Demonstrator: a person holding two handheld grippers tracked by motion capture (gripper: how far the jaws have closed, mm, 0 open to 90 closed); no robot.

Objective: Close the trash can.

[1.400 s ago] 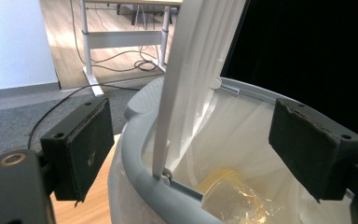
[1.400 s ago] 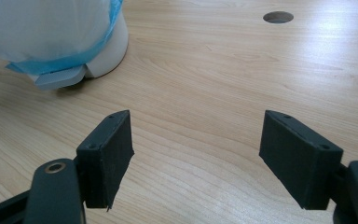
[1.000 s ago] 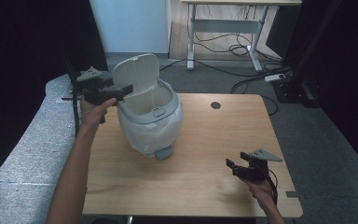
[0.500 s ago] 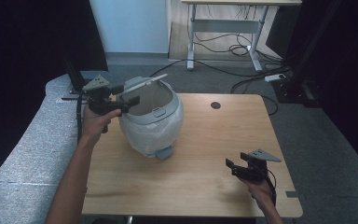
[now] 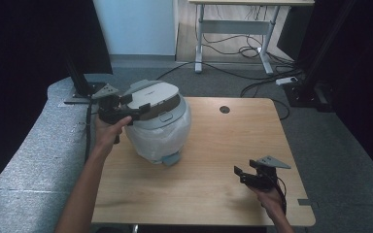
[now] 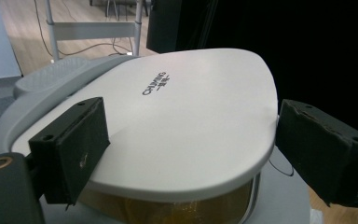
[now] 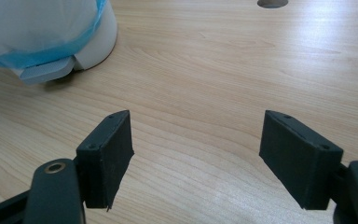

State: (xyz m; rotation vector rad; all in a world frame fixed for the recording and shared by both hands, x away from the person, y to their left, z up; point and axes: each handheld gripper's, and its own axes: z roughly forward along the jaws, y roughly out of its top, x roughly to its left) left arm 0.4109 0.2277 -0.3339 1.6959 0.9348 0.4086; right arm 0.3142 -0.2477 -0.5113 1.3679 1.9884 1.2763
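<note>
A white rice cooker (image 5: 159,127), its body wrapped in clear plastic, stands at the table's left. Its lid (image 5: 151,95) lies almost flat, and a narrow gap under its front edge shows an amber inside. My left gripper (image 5: 138,106) is at the lid's left edge, open. In the left gripper view the wide-set jaws straddle the lid (image 6: 182,116), the left pad (image 6: 74,149) touching its top. My right gripper (image 5: 240,174) hovers open low over the table's front right. Its jaws (image 7: 198,154) hold nothing, with the cooker's base (image 7: 74,51) farther off.
The wooden table (image 5: 213,194) has a round cable hole (image 5: 225,109) at the back. A grey padded surface (image 5: 29,160) runs along the left side with a black stand (image 5: 80,82) on it. Behind are a desk frame (image 5: 233,24) and floor cables (image 5: 252,53).
The cooker's lid has swung down from upright to nearly flat, and my left gripper has moved right and down with it. The right gripper has stayed put.
</note>
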